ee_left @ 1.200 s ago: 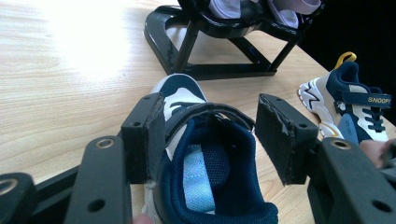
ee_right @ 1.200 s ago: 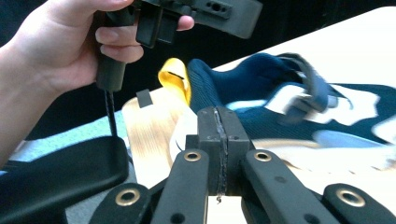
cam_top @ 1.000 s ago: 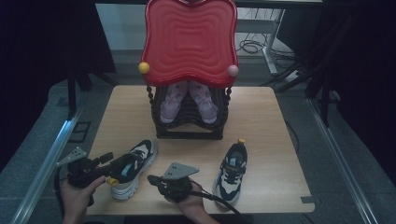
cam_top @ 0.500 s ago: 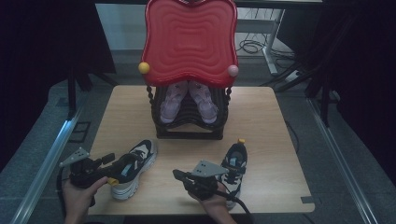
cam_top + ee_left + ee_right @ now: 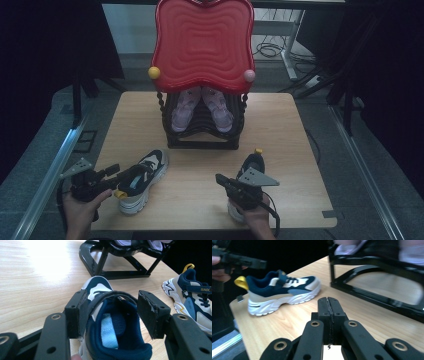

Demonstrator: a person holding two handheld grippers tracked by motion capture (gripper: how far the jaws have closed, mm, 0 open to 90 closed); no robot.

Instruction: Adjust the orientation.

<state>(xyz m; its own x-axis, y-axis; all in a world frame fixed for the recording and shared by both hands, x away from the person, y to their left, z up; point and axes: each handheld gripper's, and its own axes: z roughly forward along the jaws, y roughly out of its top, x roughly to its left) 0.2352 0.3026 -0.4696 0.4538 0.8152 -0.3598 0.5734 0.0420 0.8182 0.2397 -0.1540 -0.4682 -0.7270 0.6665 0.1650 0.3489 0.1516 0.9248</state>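
Note:
A navy, white and beige sneaker [image 5: 145,175] [image 5: 284,290] lies at the front left of the wooden table [image 5: 280,130], toe pointing away. My left gripper [image 5: 117,174] [image 5: 113,312] hovers just behind and above its heel, jaws spread wide. The shoe's collar [image 5: 110,332] shows between the pads, untouched. The matching sneaker [image 5: 252,162] [image 5: 192,302] lies at the front right. My right gripper [image 5: 219,178] [image 5: 329,305] sits over its rear part, jaws pressed together with nothing in them, pointing left toward the other shoe.
A black wire rack [image 5: 202,135] [image 5: 120,272] [image 5: 374,297] stands mid-table with a pair of pink shoes [image 5: 202,107] inside. A big red wavy board [image 5: 202,45] rests on top of it. Metal rails run along both sides of the table.
My right gripper has travelled right from the table's front middle to above the right sneaker, jaws staying shut. The left gripper and both shoes have kept still.

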